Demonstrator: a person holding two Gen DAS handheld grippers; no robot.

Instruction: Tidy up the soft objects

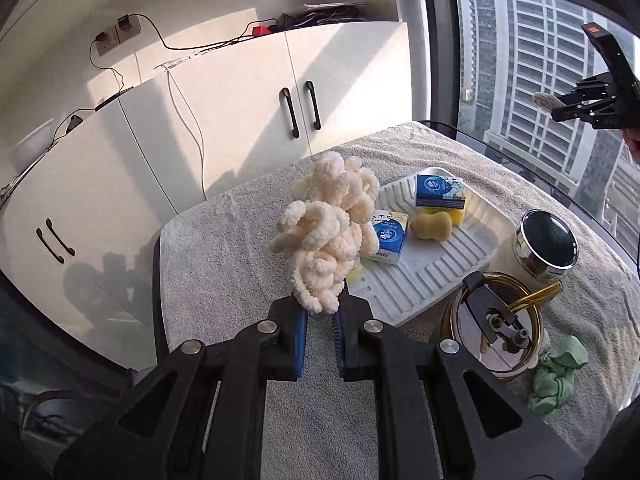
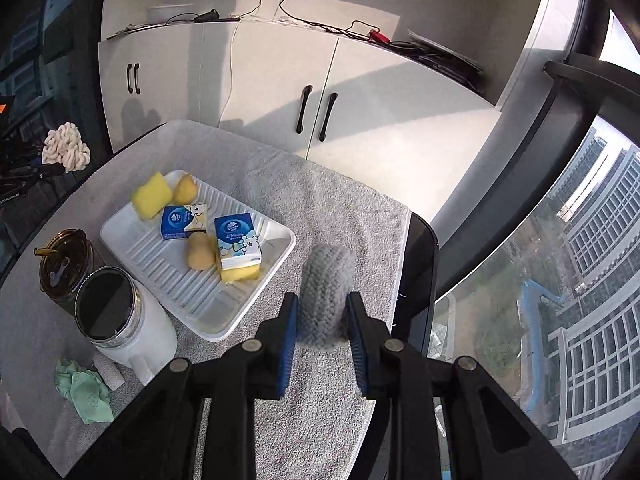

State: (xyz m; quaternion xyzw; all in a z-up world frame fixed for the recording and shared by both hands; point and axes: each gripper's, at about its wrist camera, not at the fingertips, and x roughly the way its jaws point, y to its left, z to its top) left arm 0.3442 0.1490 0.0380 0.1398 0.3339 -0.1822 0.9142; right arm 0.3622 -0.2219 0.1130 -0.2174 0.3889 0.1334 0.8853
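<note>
The left tongs (image 1: 320, 312) pinch the cream chenille rope bundle (image 1: 332, 236) by its lower end, aloft, the right tongs (image 2: 323, 320) squeeze a grey knitted roll (image 2: 326, 292) mid-body, both looking light, squashy, floppy.

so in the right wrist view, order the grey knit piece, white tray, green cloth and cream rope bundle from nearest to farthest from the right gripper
1. grey knit piece, held in the right gripper jaws
2. white tray, just left, ahead
3. green cloth, low at far left
4. cream rope bundle, far upper left, in the other gripper
</note>
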